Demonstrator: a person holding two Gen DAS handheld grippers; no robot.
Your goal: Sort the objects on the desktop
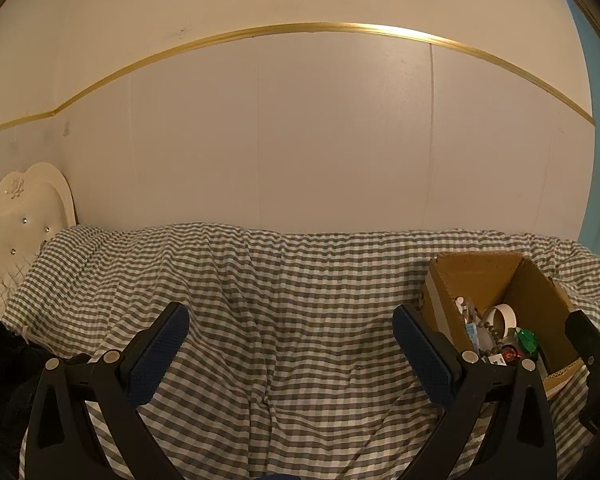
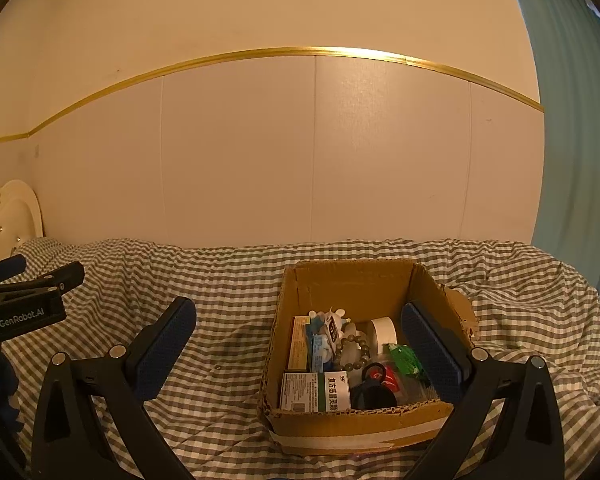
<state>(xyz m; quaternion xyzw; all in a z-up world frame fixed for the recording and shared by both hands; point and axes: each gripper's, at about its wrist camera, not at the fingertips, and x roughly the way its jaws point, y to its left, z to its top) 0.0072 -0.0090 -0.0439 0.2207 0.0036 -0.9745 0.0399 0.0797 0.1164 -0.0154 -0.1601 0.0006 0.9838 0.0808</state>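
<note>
An open cardboard box (image 2: 332, 428) stands on the checked cloth and holds small items: a white and green medicine box (image 2: 314, 392), a bead bracelet (image 2: 354, 346), a roll of white tape (image 2: 382, 330), a green packet (image 2: 406, 360) and a red and black item (image 2: 376, 380). My right gripper (image 2: 298, 344) is open and empty, just above the box's near-left part. The box also shows in the left wrist view (image 1: 500, 280), at the right. My left gripper (image 1: 290, 348) is open and empty over bare cloth, left of the box.
The grey and white checked cloth (image 1: 260, 280) covers a bed-like surface against a white panelled wall. A cream tufted headboard (image 1: 16, 208) is at the far left. A teal curtain (image 2: 580, 140) hangs at the right. The left gripper's body (image 2: 20, 312) shows at the left edge.
</note>
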